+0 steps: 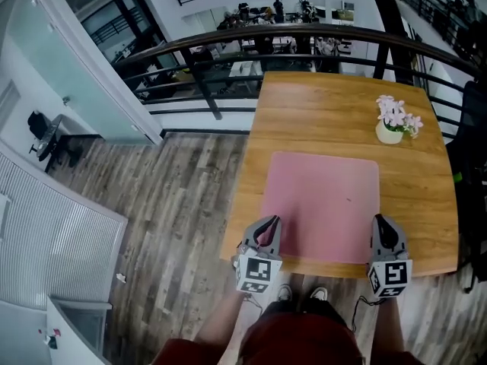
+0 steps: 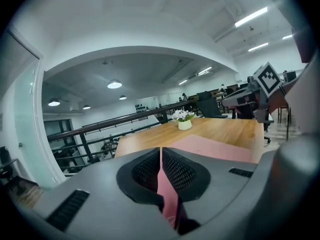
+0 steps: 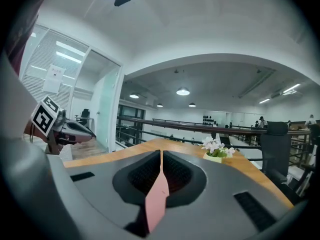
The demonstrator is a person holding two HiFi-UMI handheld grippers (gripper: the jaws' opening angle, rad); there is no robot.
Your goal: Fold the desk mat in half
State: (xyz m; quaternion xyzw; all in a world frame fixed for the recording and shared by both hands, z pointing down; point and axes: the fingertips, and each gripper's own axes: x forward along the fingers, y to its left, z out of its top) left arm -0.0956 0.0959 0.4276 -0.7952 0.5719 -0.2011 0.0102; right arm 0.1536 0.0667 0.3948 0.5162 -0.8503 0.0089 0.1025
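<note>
Jaws of left gripper (image 1: 269, 223) and right gripper (image 1: 381, 222) pinch desk mat (image 1: 323, 200) by near corners.

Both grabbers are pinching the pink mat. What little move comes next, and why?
Probably lift both near corners together and start carrying them toward the far edge. The left gripper and right gripper are each shut on a near corner of the desk mat, which lies flat on the table.
</note>
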